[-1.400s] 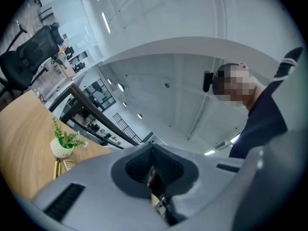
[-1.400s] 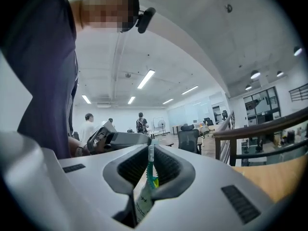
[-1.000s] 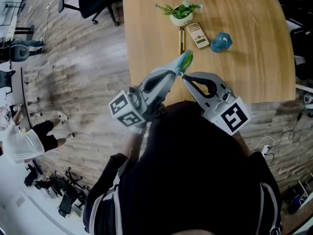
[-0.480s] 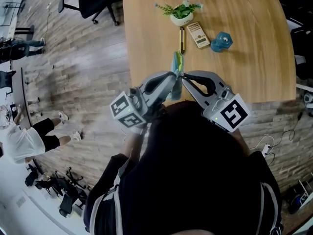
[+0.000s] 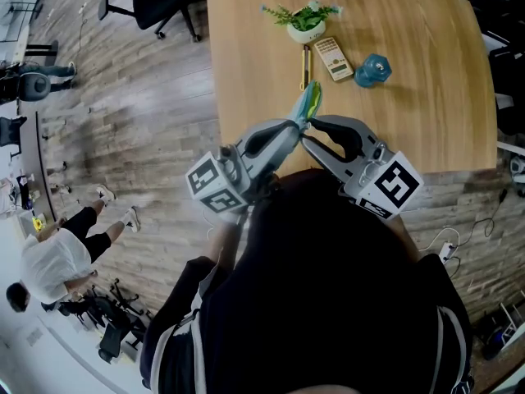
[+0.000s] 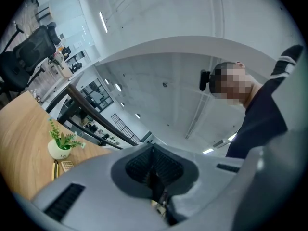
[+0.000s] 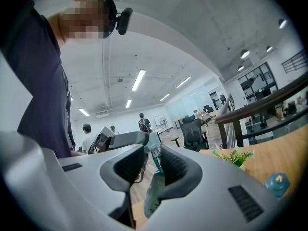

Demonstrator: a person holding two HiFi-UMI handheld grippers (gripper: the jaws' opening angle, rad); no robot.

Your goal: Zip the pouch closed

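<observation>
Probably near done: pouch (image 5: 308, 103) at 12 o'clock of left gripper (image 5: 290, 125) clamping it, right gripper (image 5: 305, 131) jaws just opening, straddling pouch loosely.

Pouch (image 5: 309, 103) — teal-green, yellow; table (image 5: 426, 113) — light wood grain.

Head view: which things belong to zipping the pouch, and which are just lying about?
In the job:
pouch
left gripper, shut on it
right gripper, fingers have just been opening, pouch between them

Lying about on the table:
potted plant
tan keypad device
blue object
dark pen-like stick
</observation>
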